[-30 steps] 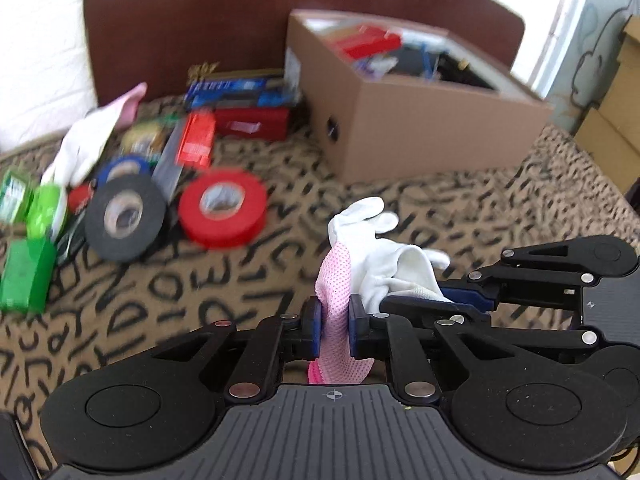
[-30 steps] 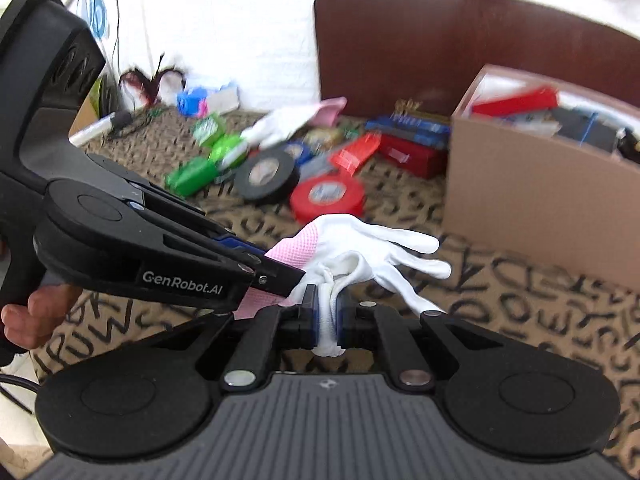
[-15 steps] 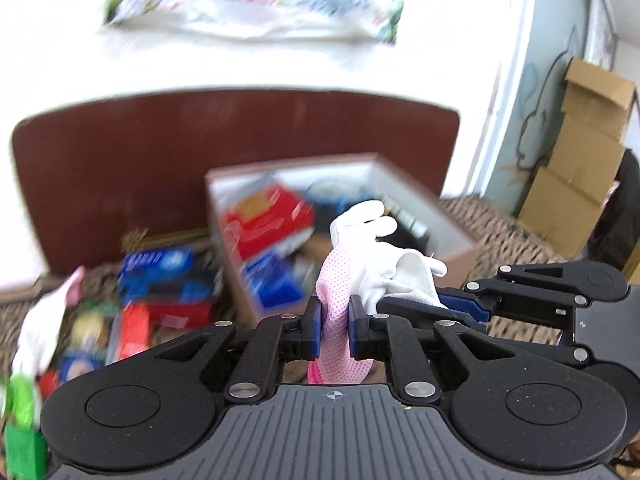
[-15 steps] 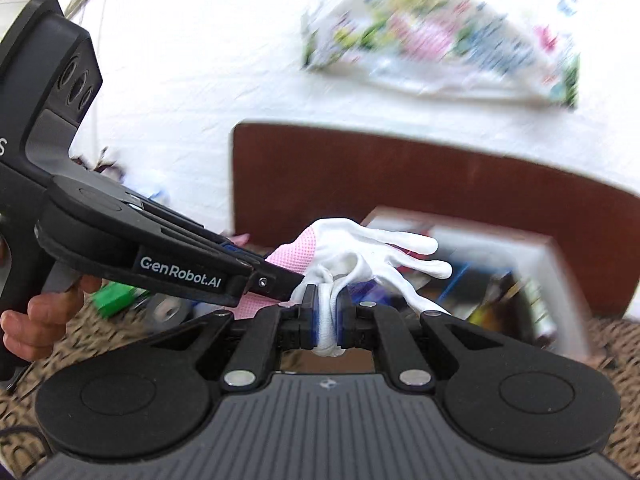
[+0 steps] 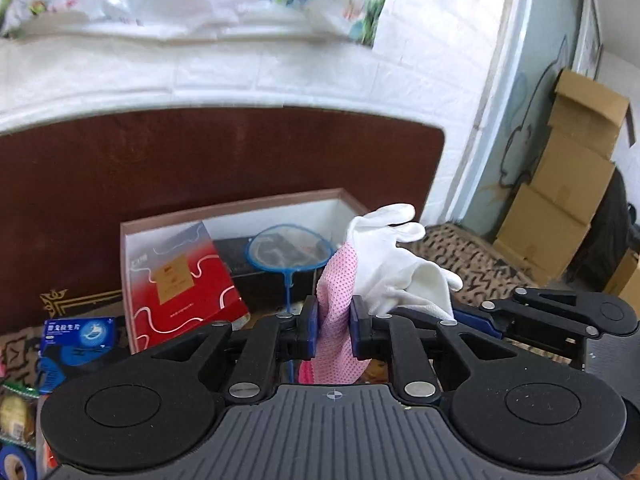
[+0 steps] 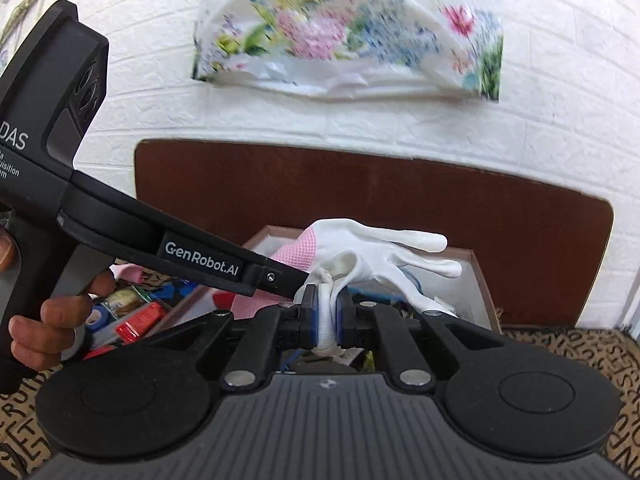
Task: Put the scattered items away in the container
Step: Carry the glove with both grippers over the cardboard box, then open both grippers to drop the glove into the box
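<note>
Glove [image 5: 384,256], white with pink mesh cuff, held up over open cardboard box [image 5: 224,210]. Left gripper [image 5: 334,330] pinching pink cuff; right gripper [image 6: 327,316] pinching bunched white fabric. Inside box: red carton [image 5: 180,276], blue-rimmed net [image 5: 290,248]. Blue packet [image 5: 78,334] beside box's left wall on patterned cloth [image 5: 472,256].

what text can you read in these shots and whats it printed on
"GenRobot.AI": side of the left gripper, seen in the right wrist view.
"DAS": cut off, on that gripper's handle; smaller lines beneath are cropped.
Blue box: Chinese characters, too blurred to read.
Red box: label too small to read.
</note>
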A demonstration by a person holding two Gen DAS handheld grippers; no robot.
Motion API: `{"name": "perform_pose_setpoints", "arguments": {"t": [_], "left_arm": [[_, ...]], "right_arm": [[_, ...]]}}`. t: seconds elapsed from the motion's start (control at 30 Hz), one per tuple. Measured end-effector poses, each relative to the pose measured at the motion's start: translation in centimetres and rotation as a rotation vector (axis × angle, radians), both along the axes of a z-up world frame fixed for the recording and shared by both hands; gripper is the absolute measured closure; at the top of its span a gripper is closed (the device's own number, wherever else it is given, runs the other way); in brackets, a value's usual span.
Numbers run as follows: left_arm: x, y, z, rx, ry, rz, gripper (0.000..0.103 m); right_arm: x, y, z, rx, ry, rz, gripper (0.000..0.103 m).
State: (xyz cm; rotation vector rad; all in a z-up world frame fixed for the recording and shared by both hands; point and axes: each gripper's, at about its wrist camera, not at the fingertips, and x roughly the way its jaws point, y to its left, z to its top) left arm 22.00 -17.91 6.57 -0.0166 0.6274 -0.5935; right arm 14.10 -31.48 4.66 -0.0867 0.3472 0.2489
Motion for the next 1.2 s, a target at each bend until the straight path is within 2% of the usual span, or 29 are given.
{"name": "perform_pose_setpoints", "arguments": {"t": [0.1, 0.17, 0.23, 0.33, 0.43, 0.53, 0.6, 0.7, 0.77, 0.83, 1.2], "left_arm": [[1.5, -0.2, -2.1, 0.010, 0.048, 0.013, 0.083], [2.1, -0.1, -3.3, 0.027, 0.065, 0.027, 0.063], [2.3, -0.1, -4.3, 0.061, 0.055, 0.045, 0.055], [2.5, 0.1, -5.1, 0.096, 0.036, 0.057, 0.053], [2.7, 0.5, -5.5, 0.095, 0.037, 0.073, 0.048], [2.7, 1.0, -5.7, 0.083, 0.035, 0.097, 0.026], [2.4, 1.3, -5.6, 0.074, 0.010, 0.116, 0.019], [1.9, 1.5, -5.2, 0.066, -0.017, 0.124, 0.010], [1.4, 1.5, -4.9, 0.069, -0.032, 0.137, 0.004], [0.9, 1.4, -4.6, 0.082, -0.044, 0.157, 0.000], [-2.8, 1.7, -4.5, 0.090, -0.054, 0.195, 0.000]], "right_arm": [[1.2, -0.2, -1.6, 0.007, 0.050, -0.009, 0.093], [1.9, -0.1, -2.7, 0.000, 0.088, -0.012, 0.089], [2.4, 0.0, -3.5, -0.018, 0.107, -0.030, 0.083], [2.7, 0.3, -4.2, -0.055, 0.123, -0.060, 0.079], [2.9, 0.9, -4.5, -0.082, 0.121, -0.068, 0.071], [2.7, 1.5, -4.6, -0.115, 0.116, -0.085, 0.045], [2.4, 1.8, -4.6, -0.146, 0.087, -0.101, 0.022], [2.1, 2.2, -4.3, -0.182, 0.052, -0.115, 0.007], [1.8, 2.3, -4.1, -0.188, 0.043, -0.121, 0.002], [1.7, 2.5, -4.0, -0.190, 0.044, -0.132, 0.000], [-0.3, 3.6, -3.7, -0.139, 0.048, -0.110, 0.000]]}}
